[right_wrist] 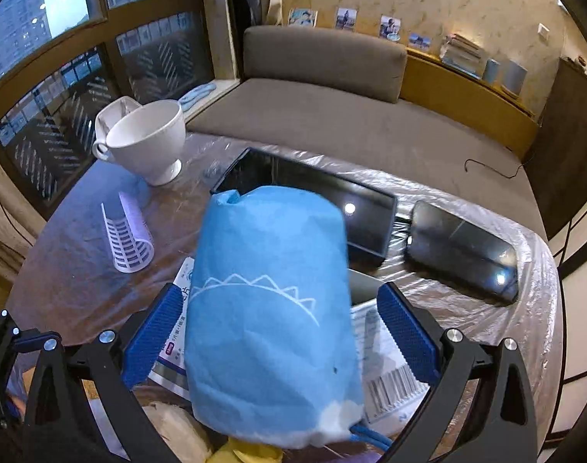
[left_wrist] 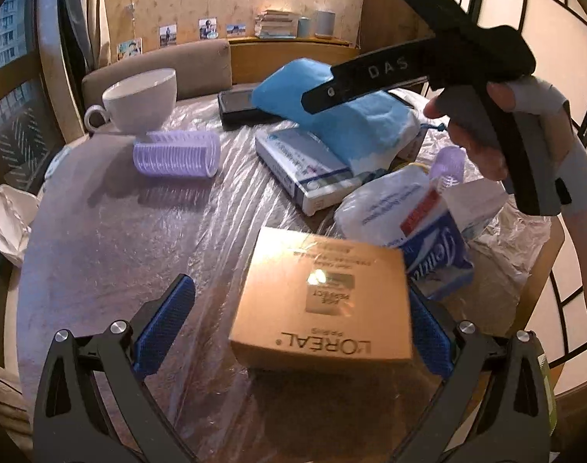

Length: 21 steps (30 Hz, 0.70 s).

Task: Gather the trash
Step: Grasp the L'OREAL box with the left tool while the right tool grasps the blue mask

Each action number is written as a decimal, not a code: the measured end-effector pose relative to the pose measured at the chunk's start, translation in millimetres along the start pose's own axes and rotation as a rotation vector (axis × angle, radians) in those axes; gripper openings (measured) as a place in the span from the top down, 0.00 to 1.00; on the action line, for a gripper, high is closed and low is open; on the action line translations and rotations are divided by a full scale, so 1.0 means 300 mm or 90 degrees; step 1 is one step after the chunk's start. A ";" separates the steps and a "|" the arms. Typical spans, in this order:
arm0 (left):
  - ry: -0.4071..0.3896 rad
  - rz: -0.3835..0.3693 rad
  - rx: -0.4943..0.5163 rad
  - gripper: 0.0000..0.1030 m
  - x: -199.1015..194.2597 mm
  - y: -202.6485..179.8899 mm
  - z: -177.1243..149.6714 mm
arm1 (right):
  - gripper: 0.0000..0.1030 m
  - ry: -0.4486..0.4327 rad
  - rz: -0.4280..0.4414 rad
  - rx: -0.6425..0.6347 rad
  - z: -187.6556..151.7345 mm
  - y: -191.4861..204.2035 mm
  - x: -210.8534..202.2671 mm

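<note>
- "L'ORÉAL" reads across the near side of a tan carton [left_wrist: 320,301], with "AGE PERFECT" on its top label.
- White letters "DAS" mark the black gripper body [left_wrist: 386,73] held by a hand.

White cup [right_wrist: 147,142] far left of the claw; lilac hair roller [right_wrist: 127,238] nearer, left. Black tablet [right_wrist: 312,200] ahead; phone [right_wrist: 463,249] ahead-right. Sofa [right_wrist: 324,77] beyond.

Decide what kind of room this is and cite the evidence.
Probably a home living room: a cushioned sofa behind the table, snapshots on the papered wall, and a cup among household clutter.
</note>
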<state>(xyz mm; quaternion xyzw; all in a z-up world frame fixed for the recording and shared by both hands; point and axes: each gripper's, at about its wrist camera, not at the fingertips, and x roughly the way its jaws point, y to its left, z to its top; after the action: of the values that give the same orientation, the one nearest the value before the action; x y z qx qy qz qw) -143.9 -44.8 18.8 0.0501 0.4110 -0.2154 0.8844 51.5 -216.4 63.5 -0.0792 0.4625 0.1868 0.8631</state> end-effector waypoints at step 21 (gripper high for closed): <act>-0.039 -0.061 -0.061 0.39 -0.114 0.037 -0.017 | 0.52 -0.115 0.067 0.021 -0.059 0.005 -0.247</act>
<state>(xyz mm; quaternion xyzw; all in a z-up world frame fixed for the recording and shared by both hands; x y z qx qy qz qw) -162.6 -21.8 40.1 -0.0186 0.3957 -0.2393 0.8865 0.0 -238.9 114.9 -0.0238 0.3890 0.2305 0.8916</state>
